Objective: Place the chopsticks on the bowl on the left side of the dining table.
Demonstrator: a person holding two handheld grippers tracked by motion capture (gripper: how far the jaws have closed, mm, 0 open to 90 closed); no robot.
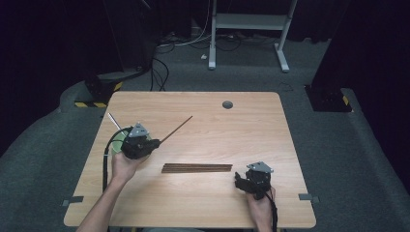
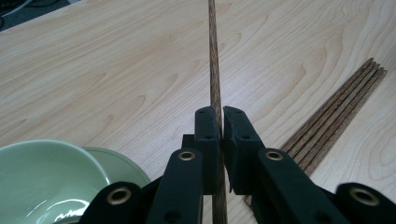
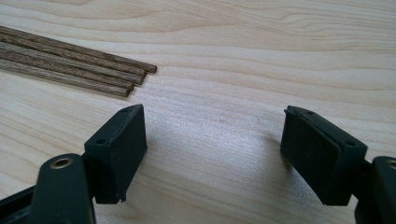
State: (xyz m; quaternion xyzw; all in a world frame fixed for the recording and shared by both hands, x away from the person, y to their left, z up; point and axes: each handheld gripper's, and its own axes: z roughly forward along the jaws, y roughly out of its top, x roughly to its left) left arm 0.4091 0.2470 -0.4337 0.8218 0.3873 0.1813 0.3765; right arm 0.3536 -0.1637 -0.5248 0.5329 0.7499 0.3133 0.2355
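Left gripper (image 2: 221,122) clamps one wooden chopstick (image 2: 214,60) pointing toward two o'clock; right gripper (image 3: 212,140) rests jaws apart at five o'clock of the chopstick bundle (image 1: 197,167); no writing legible.

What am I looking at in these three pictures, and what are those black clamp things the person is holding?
A person sits at a wooden table and holds a hand-operated gripper in each hand, a tool with two black jaws. One picture comes from a camera above the table; the other two come from small cameras riding on each gripper, looking along its jaws.

The left gripper is shut on a single brown chopstick, which sticks out ahead of it above the table. Beside that hand stands a pale green bowl.

The right gripper is open, holding nothing and sitting low over the table. Near it, a bundle of chopsticks lies side by side on the wood.
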